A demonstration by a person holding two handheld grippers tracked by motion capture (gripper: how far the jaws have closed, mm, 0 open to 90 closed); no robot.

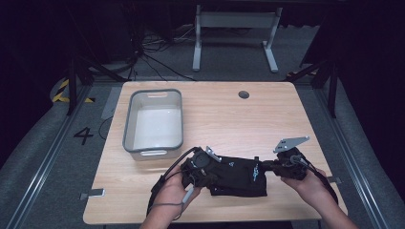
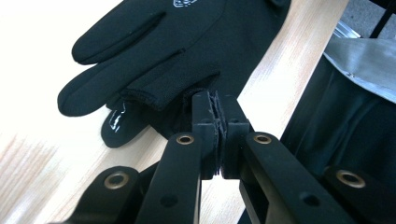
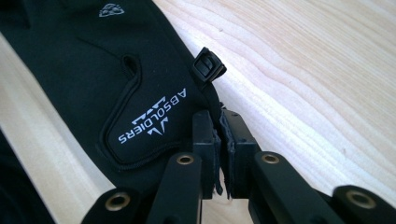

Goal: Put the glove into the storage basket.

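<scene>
From above we see a black glove [image 1: 239,175] stretched flat near the surface's [image 1: 229,114] front edge, between the left claw [image 1: 206,172] and the right claw [image 1: 268,167]; open wood lies behind, beside the grey bin [image 1: 154,120]. The left gripper view shows its jaws pinched on the fingers' cloth. The right gripper view shows its jaws clamped on the cuff (white "ABSOLDIERS" lettering, small clip [image 3: 208,66]).

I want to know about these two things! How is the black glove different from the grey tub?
The black glove is soft, flat and dark; the grey tub is stiff, deep and pale inside. The glove is pinched by the left gripper and right gripper; the tub stands apart. Both are over the table.
</scene>
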